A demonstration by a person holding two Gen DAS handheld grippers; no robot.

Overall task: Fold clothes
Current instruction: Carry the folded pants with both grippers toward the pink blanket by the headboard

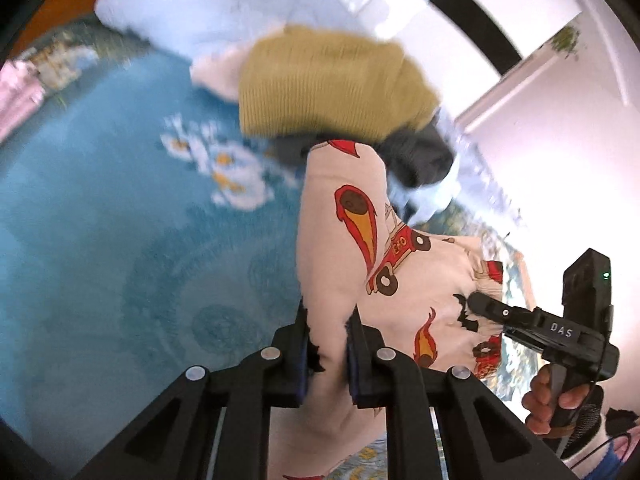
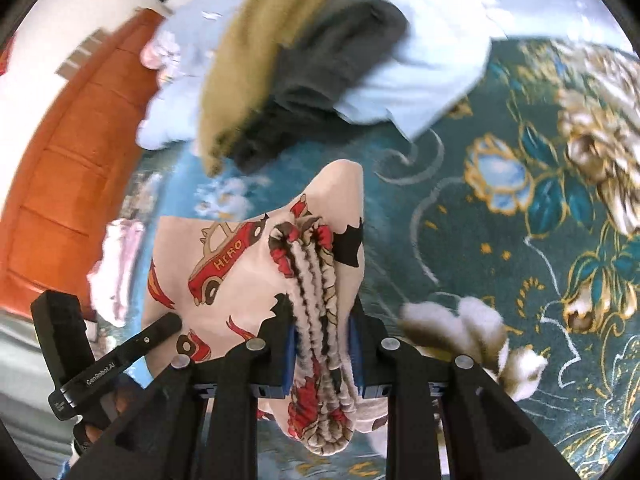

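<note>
A cream garment printed with red cars and flames [image 1: 384,264] hangs lifted above the bed, held by both grippers. My left gripper [image 1: 328,320] is shut on one edge of it. My right gripper [image 2: 320,312] is shut on its bunched elastic waistband [image 2: 316,280]. The right gripper also shows in the left wrist view [image 1: 476,300] at the right, touching the cloth. The left gripper shows in the right wrist view [image 2: 176,320] at the lower left. The garment [image 2: 224,264] drapes between them.
A pile of clothes lies beyond: a mustard knit [image 1: 328,80], a dark grey piece [image 2: 320,68] and light blue cloth [image 2: 420,64]. The bed has a teal floral cover [image 1: 120,220]. An orange headboard [image 2: 72,172] stands at the left. Pink cloth [image 1: 20,96] lies at the far left.
</note>
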